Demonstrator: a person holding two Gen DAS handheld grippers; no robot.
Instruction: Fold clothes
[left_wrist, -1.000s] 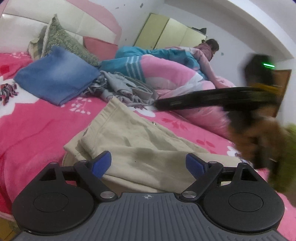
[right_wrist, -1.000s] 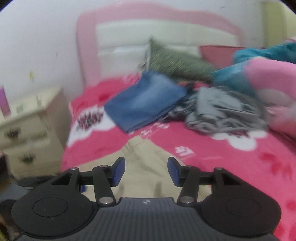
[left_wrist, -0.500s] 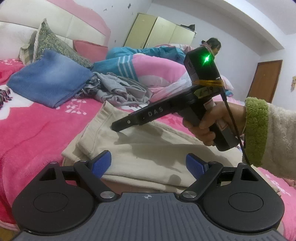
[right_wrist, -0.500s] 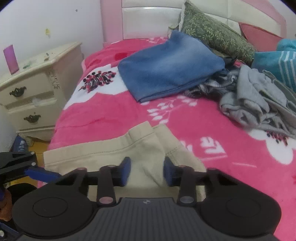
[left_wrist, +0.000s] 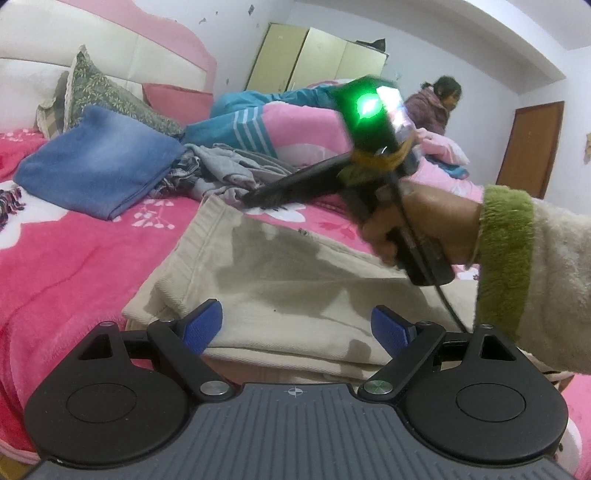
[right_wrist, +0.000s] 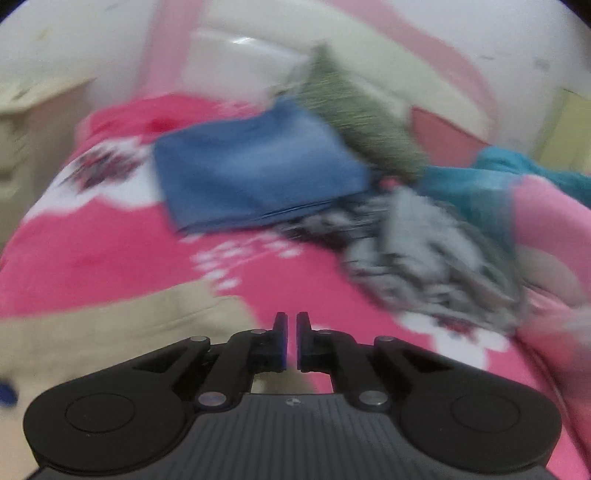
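Beige trousers (left_wrist: 295, 269) lie unlabelled under the wide-spread left gripper (left_wrist: 295, 328); right gripper (right_wrist: 291, 341) pinched closed, empty.

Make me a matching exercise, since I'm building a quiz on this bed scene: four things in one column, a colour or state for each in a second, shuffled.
Things:
1. left gripper
2. right gripper
3. folded denim
4. trousers

Colours or states:
a. beige, lying flat on the pink blanket
b. jaws shut, pads nearly together
c. blue, by the pillows
d. jaws wide open, nothing between them

Pairs: 1-d, 2-b, 3-c, 4-a
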